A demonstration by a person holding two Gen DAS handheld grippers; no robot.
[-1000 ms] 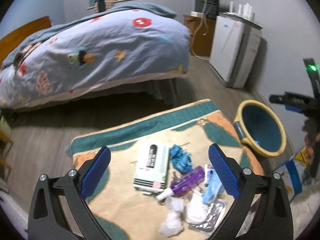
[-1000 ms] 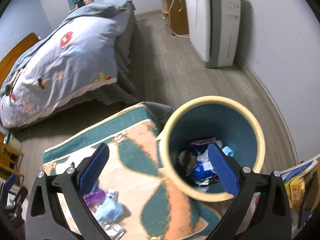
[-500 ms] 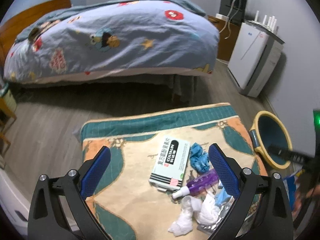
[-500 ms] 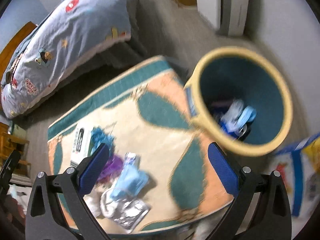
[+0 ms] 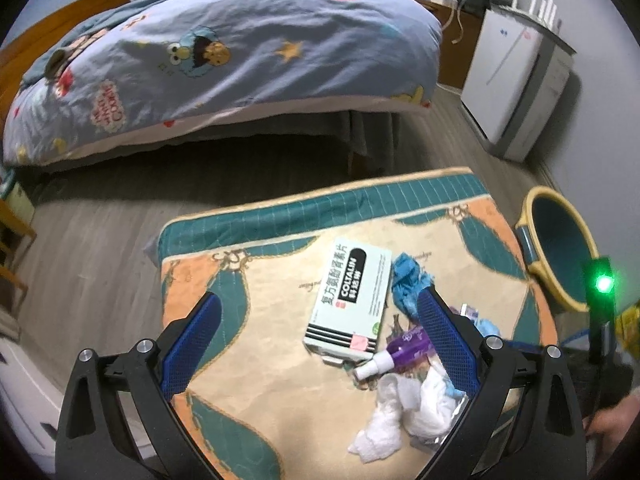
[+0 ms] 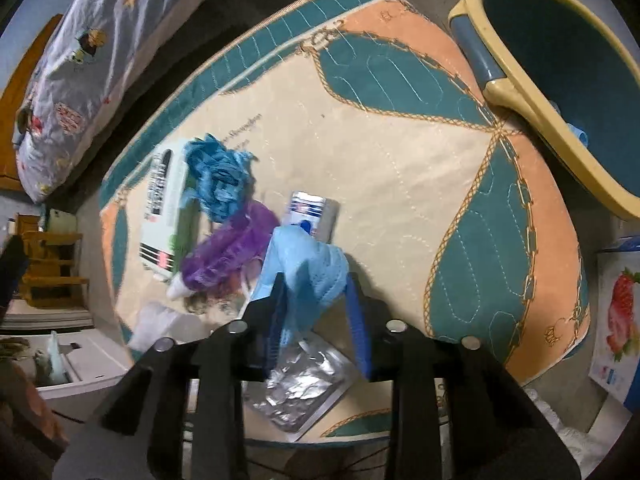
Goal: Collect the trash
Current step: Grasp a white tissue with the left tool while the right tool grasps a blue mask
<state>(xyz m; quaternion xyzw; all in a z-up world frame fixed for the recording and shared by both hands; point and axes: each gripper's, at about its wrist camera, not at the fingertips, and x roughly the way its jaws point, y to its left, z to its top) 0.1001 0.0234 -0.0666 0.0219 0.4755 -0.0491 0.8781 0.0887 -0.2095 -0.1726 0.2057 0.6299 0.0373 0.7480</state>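
**Pickup step: right tongs closing on the light-blue face mask**

1. Work surface. A quilted mat [image 6: 400, 184] in teal, peach and cream lies on the floor beside a bed [image 5: 224, 60]. All remaining trash sits on the mat, clustered toward 7 o'clock in the right wrist view.

2. Receptacle. The yellow-rimmed waste bin [image 6: 532, 92] stands at 1 o'clock in the right wrist view, touching the mat's edge. Some blue scraps show inside it.

3. Trash remaining, large to small: a medicine box [image 5: 352, 300]; a crumpled foil pouch [image 6: 300, 388]; white tissue wads [image 5: 400, 412]; a light-blue face mask [image 6: 308, 276]; a teal crumpled glove [image 6: 218, 180]; a purple spray bottle [image 5: 404, 348]; a small silver-and-blue sachet [image 6: 314, 214].

4. Right gripper [image 6: 318, 320]. The jaws have just been closing and now stand narrow, with a fold of the face mask between the blue pads. The mask bunches upward there; the grip appears made, though pad contact is partly hidden.

5. Left gripper [image 5: 320, 344]. Jaws stand wide apart and hold nothing. It hangs above the mat, with the medicine box and spray bottle framed between the fingers.

6. Next move, as judged: confirm the pinch, lift the mask clear of the foil pouch and bottle lying against it, carry it toward 1 o'clock, and release above the bin mouth. The left gripper is placed to take the box or bottle.
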